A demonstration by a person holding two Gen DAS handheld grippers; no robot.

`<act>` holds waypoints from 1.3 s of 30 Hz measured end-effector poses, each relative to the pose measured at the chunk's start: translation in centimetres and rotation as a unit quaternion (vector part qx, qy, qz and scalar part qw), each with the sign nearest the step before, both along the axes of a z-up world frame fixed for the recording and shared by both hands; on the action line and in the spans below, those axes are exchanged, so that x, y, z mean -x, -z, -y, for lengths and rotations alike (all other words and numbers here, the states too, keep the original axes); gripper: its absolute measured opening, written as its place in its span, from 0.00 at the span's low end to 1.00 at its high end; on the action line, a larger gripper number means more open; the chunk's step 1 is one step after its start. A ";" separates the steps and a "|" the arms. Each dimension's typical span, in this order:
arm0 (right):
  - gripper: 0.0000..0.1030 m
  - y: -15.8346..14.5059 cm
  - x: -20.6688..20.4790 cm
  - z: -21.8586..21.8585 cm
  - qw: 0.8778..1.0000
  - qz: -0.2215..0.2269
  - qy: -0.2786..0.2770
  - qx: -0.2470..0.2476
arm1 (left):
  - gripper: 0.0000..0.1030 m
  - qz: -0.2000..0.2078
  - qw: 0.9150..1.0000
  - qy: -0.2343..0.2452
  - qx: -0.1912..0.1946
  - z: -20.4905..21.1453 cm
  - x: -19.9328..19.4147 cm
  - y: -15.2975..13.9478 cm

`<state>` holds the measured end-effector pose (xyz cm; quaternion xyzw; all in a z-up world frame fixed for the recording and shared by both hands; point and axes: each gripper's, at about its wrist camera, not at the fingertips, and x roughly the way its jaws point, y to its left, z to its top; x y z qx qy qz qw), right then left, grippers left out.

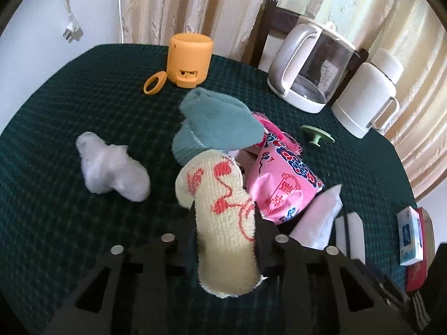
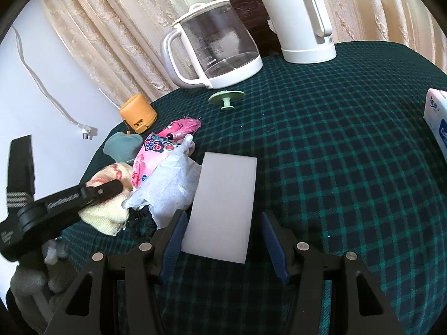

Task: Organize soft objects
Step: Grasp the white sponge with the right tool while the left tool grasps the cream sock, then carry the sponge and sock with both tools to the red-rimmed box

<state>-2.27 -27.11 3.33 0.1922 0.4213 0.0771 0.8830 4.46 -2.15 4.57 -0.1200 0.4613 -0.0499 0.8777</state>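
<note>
My left gripper [image 1: 226,223] is shut on a cream knitted cloth [image 1: 223,217] with an orange pattern, which sticks up between the black fingers. Just beyond it lie a teal cloth [image 1: 220,122] and a pink printed packet [image 1: 282,178], with a crumpled white plastic bag [image 1: 111,167] apart to the left. The right wrist view shows one left finger [image 2: 106,189] pressed on the cream cloth [image 2: 103,217]. My right gripper [image 2: 225,227] is open around a white sponge block [image 2: 223,203]. The left blue pad is at its edge. A strip of tablecloth shows beside the right pad.
The table wears a dark green checked cloth [image 2: 335,167]. Toward the back stand an orange speaker [image 1: 190,58], a glass kettle [image 2: 212,47] and a white kettle [image 2: 301,19]. A green knob [image 2: 226,99] lies loose. A tissue box [image 2: 438,122] sits at the right edge.
</note>
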 end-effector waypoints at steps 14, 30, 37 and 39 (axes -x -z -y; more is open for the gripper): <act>0.57 -0.8 0.3 -0.2 1.000 0.007 0.012 0.022 | 0.30 0.123 0.991 0.048 -0.021 0.7 6.5 -5.8; 0.77 -1.8 0.2 0.4 0.999 0.012 0.022 0.021 | 0.30 0.144 0.986 0.088 -0.004 3.2 8.4 -7.6; 0.58 0.5 -2.3 -2.1 0.996 -0.032 -0.009 0.082 | 0.30 0.153 0.984 0.087 -0.012 3.1 8.9 -7.9; 0.46 0.2 -2.0 -2.3 0.996 -0.025 -0.017 0.083 | 0.30 0.152 0.984 0.090 -0.013 3.1 9.0 -7.8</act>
